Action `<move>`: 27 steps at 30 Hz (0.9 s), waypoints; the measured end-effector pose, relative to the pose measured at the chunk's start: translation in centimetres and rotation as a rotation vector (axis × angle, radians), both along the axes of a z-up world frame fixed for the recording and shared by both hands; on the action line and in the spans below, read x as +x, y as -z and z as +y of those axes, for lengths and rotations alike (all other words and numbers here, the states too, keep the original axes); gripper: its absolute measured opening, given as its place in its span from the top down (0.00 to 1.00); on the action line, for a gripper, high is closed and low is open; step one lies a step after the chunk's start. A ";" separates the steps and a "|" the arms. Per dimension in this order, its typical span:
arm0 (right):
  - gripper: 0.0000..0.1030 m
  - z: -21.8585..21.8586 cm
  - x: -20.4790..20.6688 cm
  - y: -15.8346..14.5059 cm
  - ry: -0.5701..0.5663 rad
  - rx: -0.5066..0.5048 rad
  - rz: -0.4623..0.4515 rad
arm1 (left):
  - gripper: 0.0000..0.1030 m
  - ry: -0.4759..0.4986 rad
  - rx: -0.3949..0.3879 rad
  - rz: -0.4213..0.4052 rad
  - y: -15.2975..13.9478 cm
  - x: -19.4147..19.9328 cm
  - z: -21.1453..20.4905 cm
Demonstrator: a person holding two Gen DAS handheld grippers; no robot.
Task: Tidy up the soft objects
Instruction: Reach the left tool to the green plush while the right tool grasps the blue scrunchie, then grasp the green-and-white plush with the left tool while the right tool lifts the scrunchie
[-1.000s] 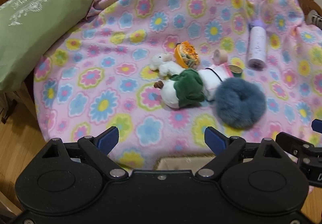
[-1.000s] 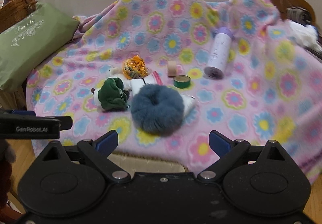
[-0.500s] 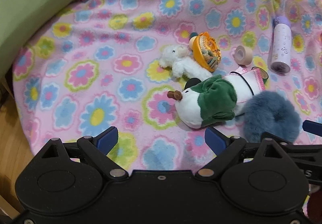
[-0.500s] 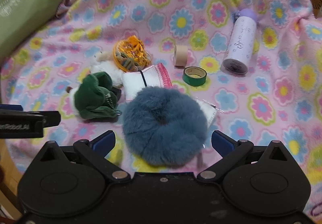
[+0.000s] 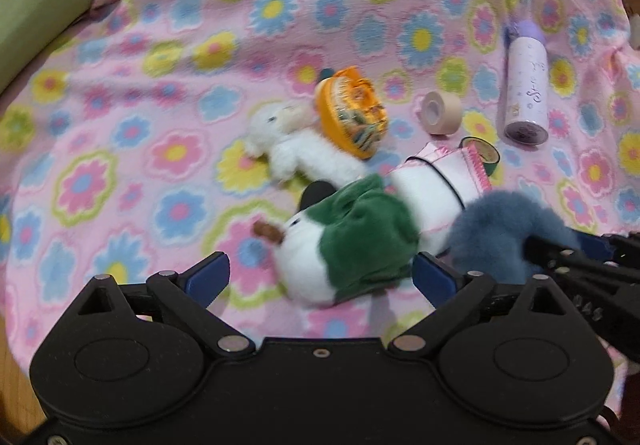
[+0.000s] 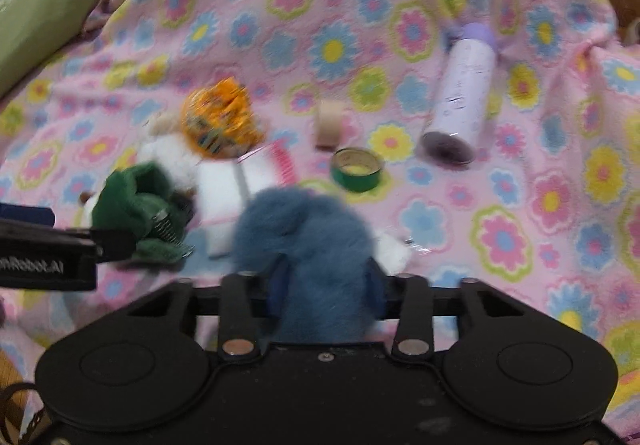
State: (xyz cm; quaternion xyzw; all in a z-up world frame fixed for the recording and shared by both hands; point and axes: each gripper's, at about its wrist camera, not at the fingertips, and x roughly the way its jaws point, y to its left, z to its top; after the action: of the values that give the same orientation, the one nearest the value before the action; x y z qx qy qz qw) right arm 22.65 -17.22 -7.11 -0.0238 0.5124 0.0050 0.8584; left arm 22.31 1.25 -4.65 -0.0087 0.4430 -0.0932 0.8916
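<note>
Right gripper (image 6: 326,283), jaws just closed, pinches the blue fluffy scrunchie (image 6: 308,241) on the flowered blanket (image 6: 520,185)
Left gripper (image 5: 320,273), jaws spread and just widened, straddles the green-clad plush (image 5: 352,245); lift the scrunchie straight, clear of neighbouring toys

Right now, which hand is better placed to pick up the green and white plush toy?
Left. The left tool is open with the green and white plush between its fingers, while the right tool has just closed on the blue fluffy scrunchie.
</note>
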 end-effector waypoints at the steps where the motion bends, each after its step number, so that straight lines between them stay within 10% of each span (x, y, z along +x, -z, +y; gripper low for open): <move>1: 0.71 -0.3 0.1 0.1 0.008 0.001 0.003 | 0.08 0.009 0.005 0.002 0.2 0.3 -0.4; 15: 0.51 -1.0 -0.5 1.0 0.029 -0.003 0.004 | 0.25 -0.003 -0.034 0.101 3.2 3.2 -1.4; 19: 0.73 -0.5 -0.5 1.1 0.011 -0.014 0.001 | 0.38 -0.019 -0.074 0.086 3.1 3.3 -0.4; 27: 0.75 -1.3 -0.9 -0.7 0.050 0.010 -0.058 | 0.38 -0.034 -0.091 0.065 1.9 2.1 0.3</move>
State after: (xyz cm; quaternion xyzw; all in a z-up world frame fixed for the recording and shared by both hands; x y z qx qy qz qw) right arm 21.72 -18.51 -6.45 -0.0069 0.4879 -0.0148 0.8728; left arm 24.40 1.52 -6.57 -0.0597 0.4668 -0.0980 0.8769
